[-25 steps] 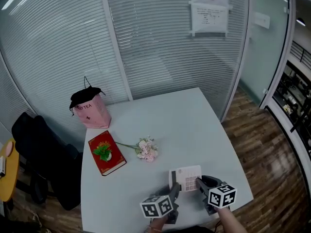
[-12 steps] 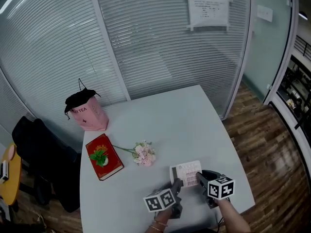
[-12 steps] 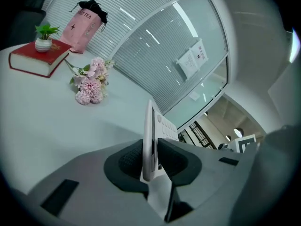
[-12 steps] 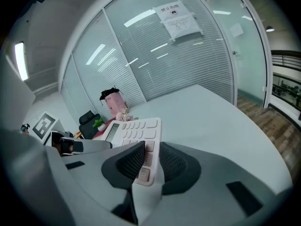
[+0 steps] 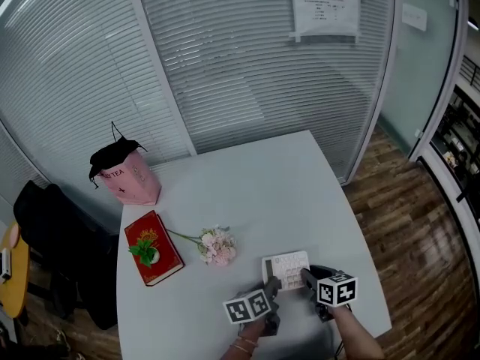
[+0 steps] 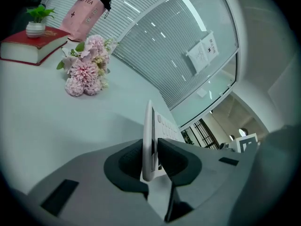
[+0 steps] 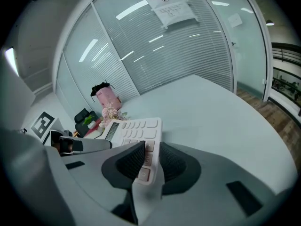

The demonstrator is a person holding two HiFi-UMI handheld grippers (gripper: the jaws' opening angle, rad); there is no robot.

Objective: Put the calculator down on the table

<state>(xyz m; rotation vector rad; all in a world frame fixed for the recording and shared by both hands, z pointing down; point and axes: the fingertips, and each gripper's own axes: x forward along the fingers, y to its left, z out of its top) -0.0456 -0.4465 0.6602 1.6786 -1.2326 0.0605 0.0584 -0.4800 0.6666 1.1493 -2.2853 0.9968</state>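
Fig.: calculator (image 5: 286, 267) pinched at both ends, low over near part of table (image 5: 262, 178). L gripper (image 5: 271, 286) jaws clamp its left edge; it shows edge-on in the left gripper view. R gripper (image 5: 307, 278) jaws clamp the key end. It sits on the near side of the flowers (image 5: 217, 246), apart from them. Contact w/ tabletop can't be confirmed. Status, est.: calculator brought over the table; set-down and release of both grips not yet done.
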